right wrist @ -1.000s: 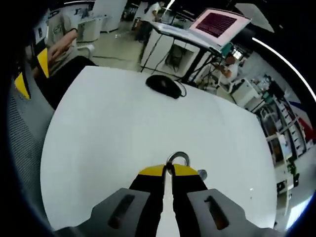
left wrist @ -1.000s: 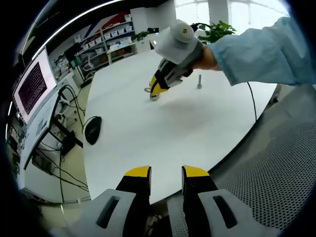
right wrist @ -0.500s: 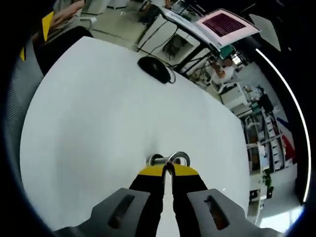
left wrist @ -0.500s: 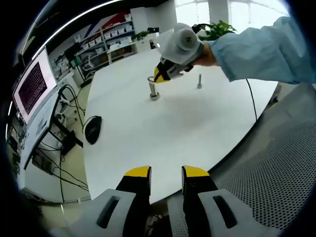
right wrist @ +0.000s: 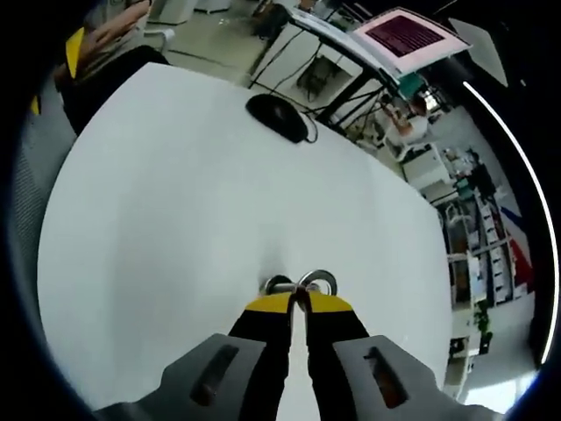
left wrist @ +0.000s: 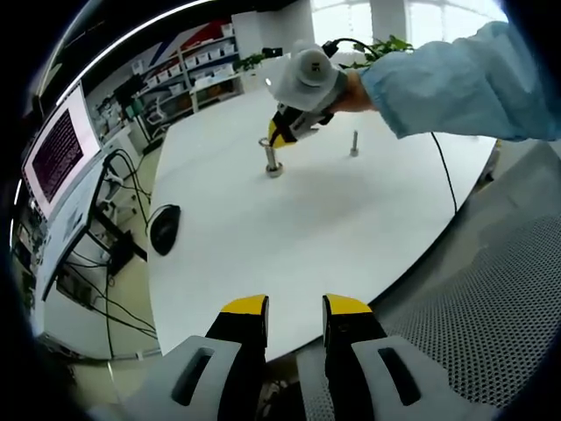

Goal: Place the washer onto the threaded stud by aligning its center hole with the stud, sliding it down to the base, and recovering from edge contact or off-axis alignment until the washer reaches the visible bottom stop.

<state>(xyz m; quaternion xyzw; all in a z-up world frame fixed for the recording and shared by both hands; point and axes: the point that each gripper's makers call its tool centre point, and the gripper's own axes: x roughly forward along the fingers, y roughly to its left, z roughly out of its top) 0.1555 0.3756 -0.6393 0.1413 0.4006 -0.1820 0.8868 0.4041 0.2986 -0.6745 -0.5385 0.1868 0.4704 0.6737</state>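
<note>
**Washer held at the stud top, not yet seated**

Right gripper (right wrist: 299, 303): jaws closed on the rim of the washer (right wrist: 317, 282), which projects just beyond the yellow tips. In the right gripper view, the head of the stud (right wrist: 277, 285) sits just left of the washer ring, touching or nearly so; the hole does not appear centred over it.

In the left gripper view, the right gripper (left wrist: 282, 136) hangs over the far part of the table (left wrist: 333, 228), with the washer at about the top of the stud (left wrist: 273, 158). The stud base rests on the table, well below.

Left gripper (left wrist: 294, 307): jaws narrowly parted, holding nothing, at the near table edge.

A second bolt (left wrist: 354, 145) stands to the right. A mouse (left wrist: 164, 230) lies at the left edge.

Assessment: pickup and approach are complete. Centring, sliding down and seating remain.
</note>
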